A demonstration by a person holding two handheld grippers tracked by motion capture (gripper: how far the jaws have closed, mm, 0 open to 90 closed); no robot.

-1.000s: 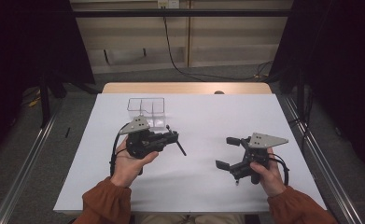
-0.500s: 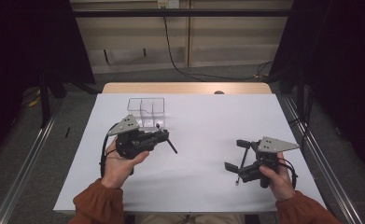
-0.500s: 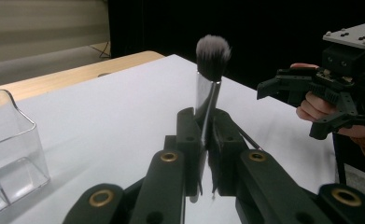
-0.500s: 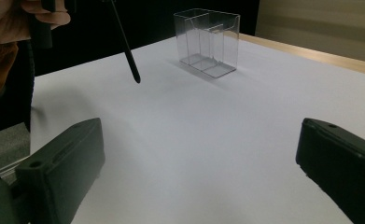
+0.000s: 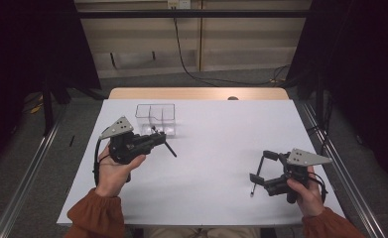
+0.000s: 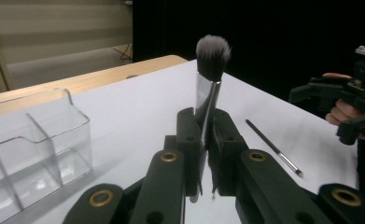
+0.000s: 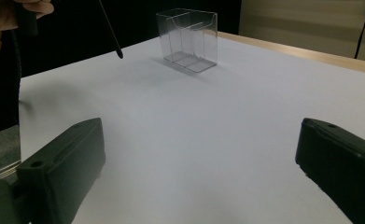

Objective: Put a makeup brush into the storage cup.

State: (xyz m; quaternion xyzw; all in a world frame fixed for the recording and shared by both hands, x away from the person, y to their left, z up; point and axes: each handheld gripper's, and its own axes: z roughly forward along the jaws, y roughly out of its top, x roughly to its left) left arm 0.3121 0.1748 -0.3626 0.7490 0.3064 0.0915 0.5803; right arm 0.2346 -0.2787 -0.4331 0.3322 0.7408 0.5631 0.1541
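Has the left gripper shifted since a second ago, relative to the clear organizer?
Yes. The left gripper, shut on the makeup brush, has slid toward the table's left edge; it now sits left of the clear organizer rather than directly in front of it.

Left hand [image 5: 113, 168]: enters from the lower left in the high view, rust-orange sleeve at the wrist, fingers wrapped under the body of the left gripper [image 5: 158, 139]. Left gripper: raised off the surface, pointing right and slightly away, grey three-cornered plate on top; jaws clamped together on a thin shaft, as its own view shows [image 6: 203, 140].

Right hand [image 5: 305, 191]: enters from the lower right, same orange sleeve. Right gripper [image 5: 261, 167]: low near the surface, pointing left, grey plate on top; jaws spread wide apart with nothing between them [image 7: 199, 154].
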